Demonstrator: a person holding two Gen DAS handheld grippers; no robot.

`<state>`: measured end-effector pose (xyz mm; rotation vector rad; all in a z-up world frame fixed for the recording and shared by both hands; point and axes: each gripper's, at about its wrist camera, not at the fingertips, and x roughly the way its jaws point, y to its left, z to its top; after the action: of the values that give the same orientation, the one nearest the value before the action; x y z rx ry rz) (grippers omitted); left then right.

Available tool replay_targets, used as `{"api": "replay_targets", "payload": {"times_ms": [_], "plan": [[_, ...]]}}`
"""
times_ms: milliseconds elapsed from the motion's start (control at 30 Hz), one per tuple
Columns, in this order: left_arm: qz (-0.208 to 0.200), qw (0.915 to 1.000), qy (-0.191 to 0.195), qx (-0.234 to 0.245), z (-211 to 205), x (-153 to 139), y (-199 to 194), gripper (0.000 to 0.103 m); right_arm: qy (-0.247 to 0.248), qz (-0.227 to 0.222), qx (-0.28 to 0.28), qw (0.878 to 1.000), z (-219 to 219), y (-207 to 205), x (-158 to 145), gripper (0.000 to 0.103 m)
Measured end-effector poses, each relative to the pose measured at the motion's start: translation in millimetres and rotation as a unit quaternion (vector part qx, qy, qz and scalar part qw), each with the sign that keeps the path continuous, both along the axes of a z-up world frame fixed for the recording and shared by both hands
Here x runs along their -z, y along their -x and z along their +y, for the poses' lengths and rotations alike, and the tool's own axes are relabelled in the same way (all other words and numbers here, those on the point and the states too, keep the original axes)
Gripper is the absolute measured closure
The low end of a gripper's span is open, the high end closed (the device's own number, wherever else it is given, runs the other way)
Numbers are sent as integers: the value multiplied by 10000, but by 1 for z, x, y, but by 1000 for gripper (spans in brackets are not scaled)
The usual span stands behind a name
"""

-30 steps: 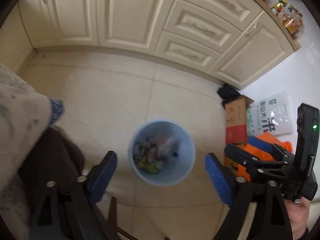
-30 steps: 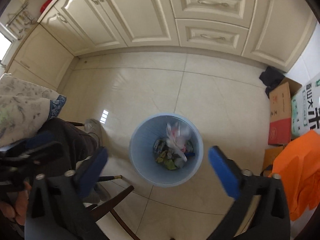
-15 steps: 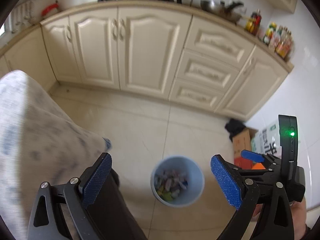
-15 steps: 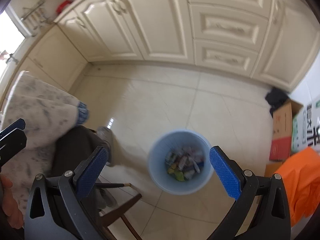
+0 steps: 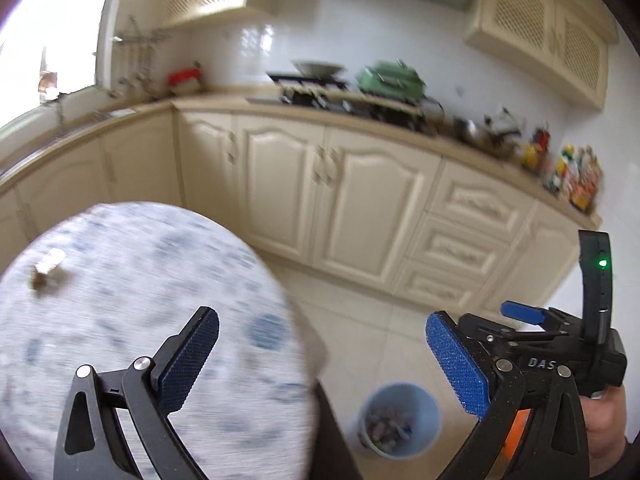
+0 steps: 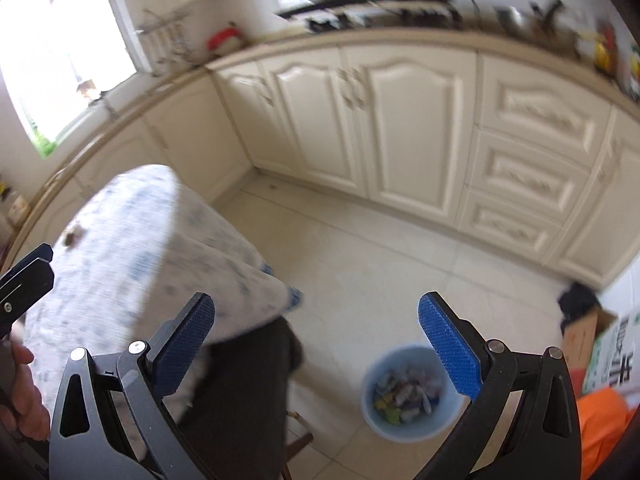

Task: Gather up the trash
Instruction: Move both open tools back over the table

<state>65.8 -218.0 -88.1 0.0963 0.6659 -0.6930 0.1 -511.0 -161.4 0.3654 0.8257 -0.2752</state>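
Note:
A light blue trash bin (image 5: 398,420) holding several pieces of litter stands on the tiled floor; it also shows in the right wrist view (image 6: 408,394). A round table with a blue-flecked white cloth (image 5: 132,320) carries a small brownish scrap (image 5: 46,268), also visible in the right wrist view (image 6: 74,236). My left gripper (image 5: 324,360) is open and empty, raised over the table's edge. My right gripper (image 6: 316,348) is open and empty, above the floor between table (image 6: 132,248) and bin. The right gripper (image 5: 560,344) shows at the right of the left wrist view.
Cream kitchen cabinets (image 5: 340,200) run along the far wall under a cluttered counter (image 5: 360,100). A cardboard box (image 6: 580,332), a printed bag and orange cloth (image 6: 604,420) lie at the right. A dark chair (image 6: 240,392) stands beside the table.
Both grippers have lifted and tilted up from looking straight down at the bin. The bin has dropped to the lower part of both views; the table top and the counter have come into view.

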Motion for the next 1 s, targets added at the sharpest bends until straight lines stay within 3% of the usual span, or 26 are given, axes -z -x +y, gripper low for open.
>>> {"api": "replay_targets", "payload": {"times_ms": [167,467,700,1000], "plan": [[-484,9971,178,-566,75,-25,31,1,159,-481,-550,9972,52,-26,-42,0],[-1115,9824,362,-1453,158,-48,86,1,260,-1188,-1385,9829,146,-62,-97,0],[-1247,9696,447,-2060,199,-47,112,1,254,-1617,-1963,9668,213,-86,-125,0],[-1363,9546,456,-2611,223,-51,99,1,356,-2027,-2469,9469,271,-112,-155,0]]}}
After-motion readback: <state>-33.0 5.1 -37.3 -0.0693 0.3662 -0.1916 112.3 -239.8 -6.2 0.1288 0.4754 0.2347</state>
